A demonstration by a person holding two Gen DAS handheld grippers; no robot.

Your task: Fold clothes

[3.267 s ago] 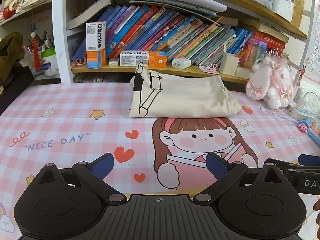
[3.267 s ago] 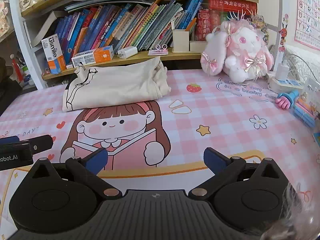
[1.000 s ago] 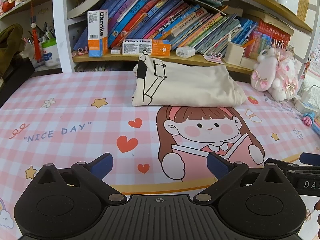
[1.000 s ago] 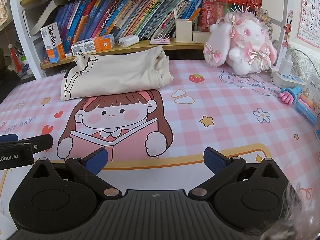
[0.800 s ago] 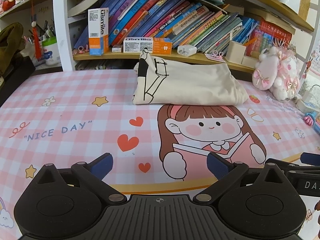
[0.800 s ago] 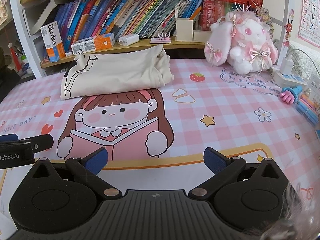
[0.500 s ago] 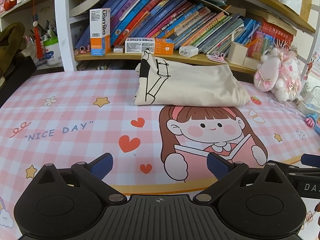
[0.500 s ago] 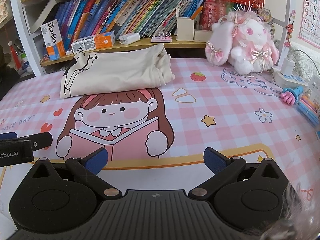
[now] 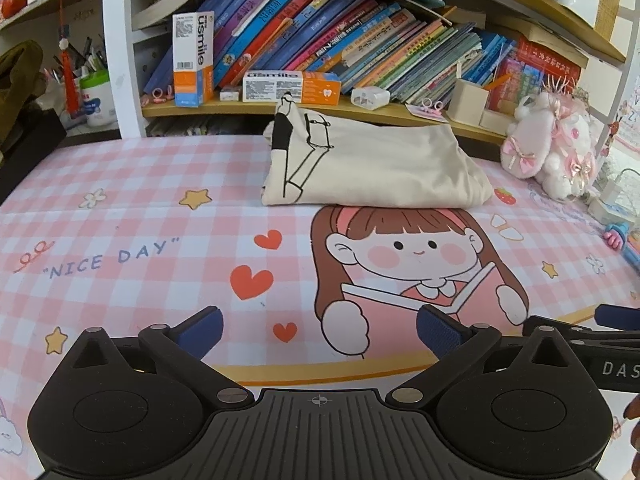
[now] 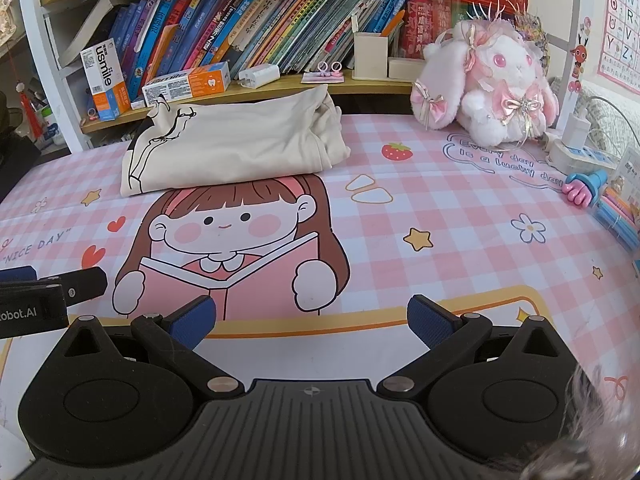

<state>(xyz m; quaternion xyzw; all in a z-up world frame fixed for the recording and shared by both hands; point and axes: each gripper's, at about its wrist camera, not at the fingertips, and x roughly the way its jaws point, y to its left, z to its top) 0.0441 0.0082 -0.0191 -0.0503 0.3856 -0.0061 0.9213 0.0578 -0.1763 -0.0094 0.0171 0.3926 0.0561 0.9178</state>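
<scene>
A cream garment with a black line drawing lies folded (image 9: 372,168) at the back of the pink checked mat (image 9: 120,208), just under the bookshelf; the right wrist view shows the same folded garment (image 10: 236,144) with its bunched end to the right. My left gripper (image 9: 318,330) hovers over the mat's near edge, open, nothing between its blue pads. My right gripper (image 10: 312,320) is also open and empty, low over the cartoon girl print. Both stand well short of the garment. Each gripper's side shows at the other view's edge.
A wooden shelf (image 10: 360,80) packed with books, toothpaste boxes (image 9: 292,86) and a pen cup runs behind the mat. A pink plush rabbit (image 10: 492,80) sits at the back right. A power strip (image 10: 576,152) and pens (image 10: 616,216) lie along the right edge.
Both grippers have crept slightly forward and up, so the folded garment sits a little nearer in view. Their jaws stay open. The garment has not moved.
</scene>
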